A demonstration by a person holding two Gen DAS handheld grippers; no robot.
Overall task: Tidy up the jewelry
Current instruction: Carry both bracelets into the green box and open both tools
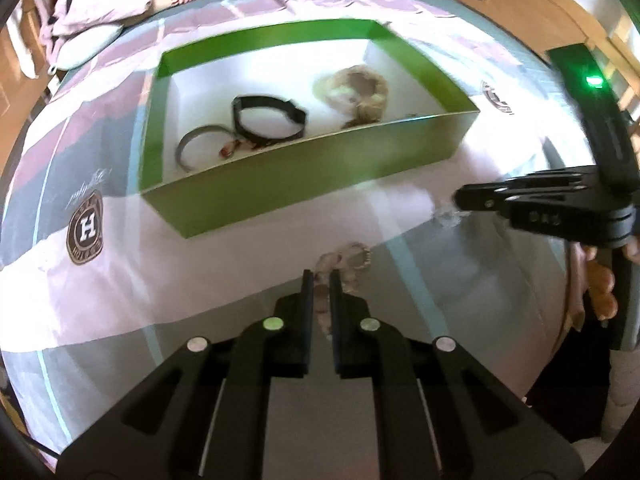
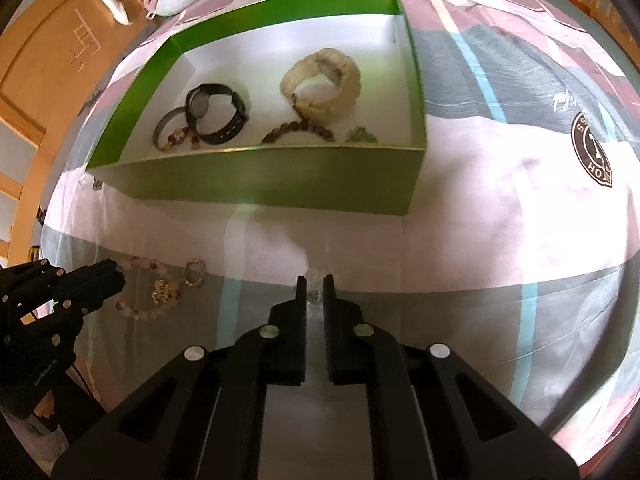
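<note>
A green box with a white floor lies on the bedspread. In it are a black watch, a grey bangle, a cream beaded bracelet, a brown bead bracelet and a small green piece. My left gripper is shut on a pink bead bracelet lying on the bed; it also shows in the right wrist view. My right gripper is shut on a small clear sparkly piece, seen in the left wrist view.
A small ring-shaped piece and a gold ornament lie on the bed by the pink bracelet. Pillows lie at the head of the bed. A wooden bed frame runs along the far side.
</note>
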